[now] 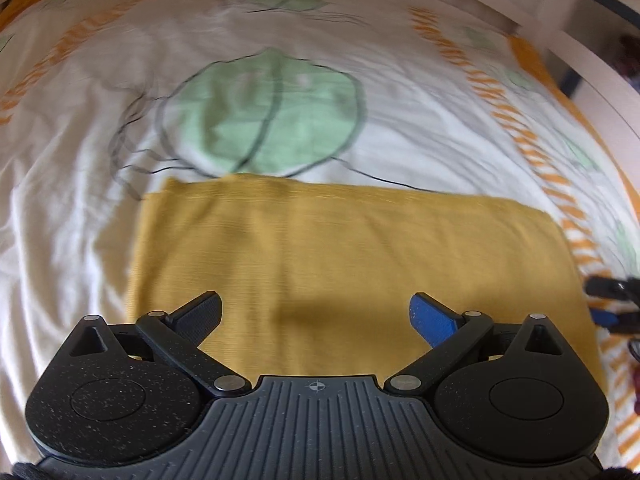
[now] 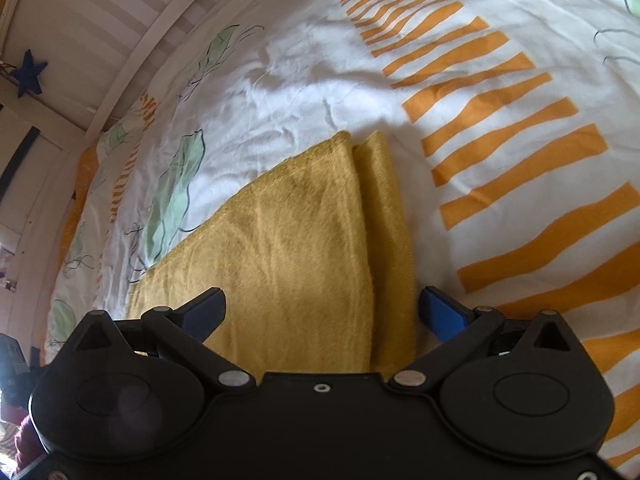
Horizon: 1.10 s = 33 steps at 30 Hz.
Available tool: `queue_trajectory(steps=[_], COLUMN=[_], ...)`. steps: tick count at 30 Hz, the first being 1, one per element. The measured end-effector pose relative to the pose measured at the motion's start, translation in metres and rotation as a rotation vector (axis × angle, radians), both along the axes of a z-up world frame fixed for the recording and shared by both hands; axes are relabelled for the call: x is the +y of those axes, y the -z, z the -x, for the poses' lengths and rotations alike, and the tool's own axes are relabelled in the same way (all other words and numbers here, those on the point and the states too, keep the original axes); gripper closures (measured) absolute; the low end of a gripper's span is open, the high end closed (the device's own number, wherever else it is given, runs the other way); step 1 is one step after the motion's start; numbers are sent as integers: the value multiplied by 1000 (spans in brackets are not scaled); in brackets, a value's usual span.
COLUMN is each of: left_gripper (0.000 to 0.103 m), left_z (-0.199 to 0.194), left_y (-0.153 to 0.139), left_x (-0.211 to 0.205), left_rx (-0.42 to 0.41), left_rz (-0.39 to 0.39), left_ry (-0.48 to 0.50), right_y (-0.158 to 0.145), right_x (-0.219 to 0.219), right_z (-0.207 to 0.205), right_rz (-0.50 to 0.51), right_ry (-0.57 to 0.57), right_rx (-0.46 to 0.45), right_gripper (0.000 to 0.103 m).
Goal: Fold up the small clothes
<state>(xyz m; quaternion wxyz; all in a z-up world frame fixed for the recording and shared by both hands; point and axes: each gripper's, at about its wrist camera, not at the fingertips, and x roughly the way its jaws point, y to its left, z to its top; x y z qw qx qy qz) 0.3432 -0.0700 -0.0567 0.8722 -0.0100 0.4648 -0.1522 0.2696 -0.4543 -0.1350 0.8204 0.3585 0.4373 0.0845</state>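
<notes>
A mustard-yellow garment [image 1: 344,252] lies flat and folded into a rectangle on the bed. My left gripper [image 1: 316,314] is open and empty, just above its near edge. In the right wrist view the same garment [image 2: 304,248] shows its end, with a folded top layer and a narrower strip of the layer below showing along the right side. My right gripper [image 2: 322,312] is open and empty over that end, its jaws spread wider than the fold line. The tips of my right gripper [image 1: 612,300] also show at the right edge of the left wrist view, beside the garment.
The bedsheet [image 1: 260,120] is white with green leaf prints and orange stripes [image 2: 500,128]. A white slatted bed frame [image 2: 120,32] runs along the far side, with a blue star [image 2: 29,74] on it.
</notes>
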Motion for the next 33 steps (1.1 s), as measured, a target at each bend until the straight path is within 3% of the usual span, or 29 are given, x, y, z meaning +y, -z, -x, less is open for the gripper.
queue_trajectory(steps=[11, 19, 25, 33], left_gripper=[2, 0, 1, 1], left_z=[-22, -31, -29, 15], left_y=[19, 42, 35, 33], left_x=[-60, -72, -68, -58], left_rx=[-8, 16, 40, 60], left_rz=[-69, -151, -130, -106], left_ry=[3, 13, 11, 73], right_y=[3, 3, 3, 4], right_x=[3, 2, 5, 6], right_z=[-1, -2, -2, -2], right_rz=[-26, -32, -20, -23], right_ry=[-8, -12, -26, -35], right_rx=[4, 4, -1, -8], right_gripper=[0, 0, 0, 0])
